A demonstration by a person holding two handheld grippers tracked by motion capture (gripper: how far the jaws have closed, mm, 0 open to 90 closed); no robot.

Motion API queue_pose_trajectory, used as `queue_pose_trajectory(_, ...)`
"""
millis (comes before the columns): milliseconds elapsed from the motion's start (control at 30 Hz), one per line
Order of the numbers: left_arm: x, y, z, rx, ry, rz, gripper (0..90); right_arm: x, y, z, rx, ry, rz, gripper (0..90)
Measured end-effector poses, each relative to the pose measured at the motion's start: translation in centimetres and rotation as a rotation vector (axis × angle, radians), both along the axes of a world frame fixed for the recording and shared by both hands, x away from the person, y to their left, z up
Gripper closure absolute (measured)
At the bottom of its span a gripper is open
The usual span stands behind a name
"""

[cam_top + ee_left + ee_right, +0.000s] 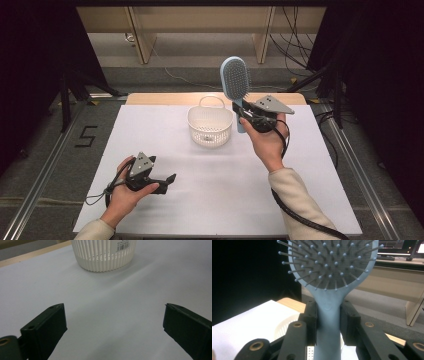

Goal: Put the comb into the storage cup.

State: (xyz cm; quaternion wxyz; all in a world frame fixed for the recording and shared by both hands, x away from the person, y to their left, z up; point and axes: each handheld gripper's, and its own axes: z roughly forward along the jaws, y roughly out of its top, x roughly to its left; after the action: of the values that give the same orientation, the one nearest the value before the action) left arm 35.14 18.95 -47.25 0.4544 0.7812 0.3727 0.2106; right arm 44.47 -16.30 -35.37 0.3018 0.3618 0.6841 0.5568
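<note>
The right gripper (246, 114) is clamped on the handle of a light blue hairbrush (235, 80), and the right hand (267, 142) holds it up above the tabletop (210, 200), just to the right of the white basket (210, 127). The brush stands upright, its oval head well above the basket's rim and its bristled face turned toward the person. In the right gripper view the two black jaws press on either side of the handle (327, 322), just below where it widens into the head (332, 262), with the bristles pointing at the camera.

The left gripper (167, 181) rests low over the near left part of the tabletop, held in the left hand (127, 192), well apart from the basket. Its jaws stand wide apart with nothing between them; in the left gripper view they frame bare white surface (112, 315), and the slatted basket (103, 255) sits farther ahead, a barcode label on its wall.
</note>
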Motion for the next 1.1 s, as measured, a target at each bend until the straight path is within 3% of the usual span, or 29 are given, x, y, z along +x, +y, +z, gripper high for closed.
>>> queue_pose_trajectory(1100, 0.01, 0.04, -0.01, 0.001, -0.001, 0.001, 4.3, 0.43, 0.91, -0.12, 0.005, 0.004, 0.011, 70.6)
